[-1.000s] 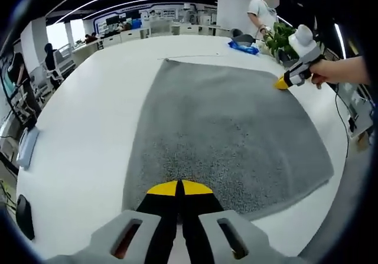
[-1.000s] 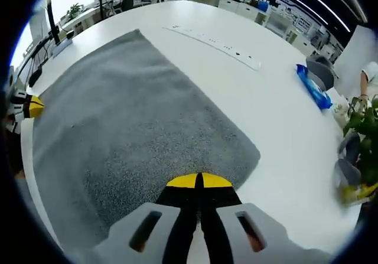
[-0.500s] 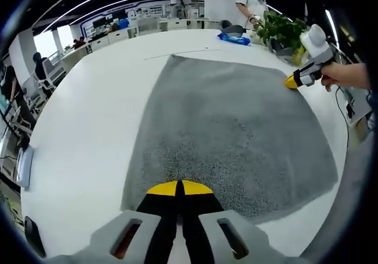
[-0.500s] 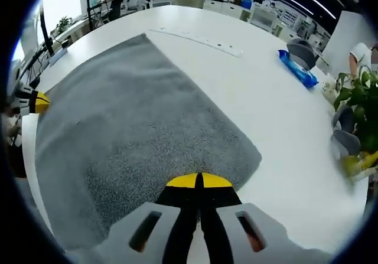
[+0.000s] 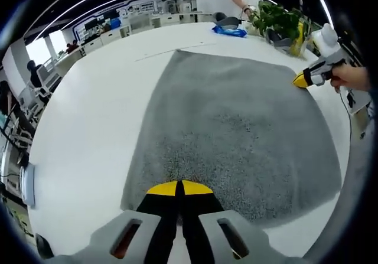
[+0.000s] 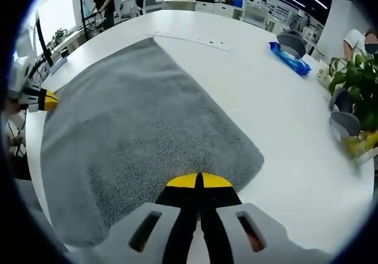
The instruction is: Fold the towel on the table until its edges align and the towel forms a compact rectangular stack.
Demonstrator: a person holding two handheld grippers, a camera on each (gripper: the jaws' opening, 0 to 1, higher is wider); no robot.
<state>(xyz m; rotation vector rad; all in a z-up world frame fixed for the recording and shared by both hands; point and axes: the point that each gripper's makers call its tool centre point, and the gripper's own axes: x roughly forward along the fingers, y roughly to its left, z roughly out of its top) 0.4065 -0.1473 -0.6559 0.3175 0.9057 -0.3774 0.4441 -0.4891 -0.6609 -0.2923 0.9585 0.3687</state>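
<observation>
Grey towel is lying flat & spread on the white counter. Left tongs & right tongs are each pinching a near towel edge, tips closed tight on it.

The towel is grey, with a coarse, nubby pile, and lies spread out flat in a single layer on the white surface. It is unfolded; its outline is roughly rectangular, with all edges resting on the surface. In the left gripper view one near edge lies under the yellow-tipped left gripper; in the right gripper view the right gripper sits on another edge, near a rounded corner.
</observation>
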